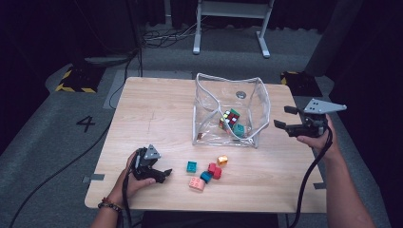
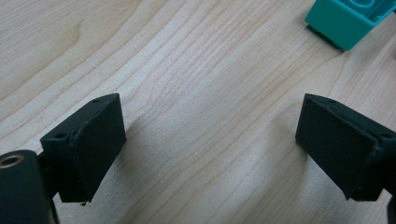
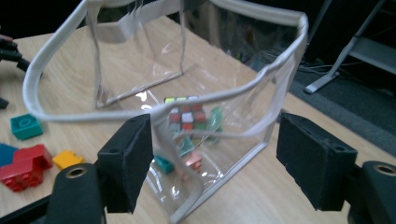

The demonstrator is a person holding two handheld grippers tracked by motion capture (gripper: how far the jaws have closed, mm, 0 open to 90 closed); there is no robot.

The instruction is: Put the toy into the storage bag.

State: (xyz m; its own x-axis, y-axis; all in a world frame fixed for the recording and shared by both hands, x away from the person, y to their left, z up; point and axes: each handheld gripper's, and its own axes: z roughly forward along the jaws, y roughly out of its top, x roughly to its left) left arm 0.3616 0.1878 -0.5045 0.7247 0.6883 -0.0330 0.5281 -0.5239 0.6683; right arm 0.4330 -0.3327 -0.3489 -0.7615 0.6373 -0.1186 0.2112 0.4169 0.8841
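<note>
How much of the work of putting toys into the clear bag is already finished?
Done: a puzzle cube and a teal brick lie inside the clear bag. In hand: nothing; the right tool is open beside the bag, and the left tool is open on the table. Left: the loose bricks in front of the bag.
</note>
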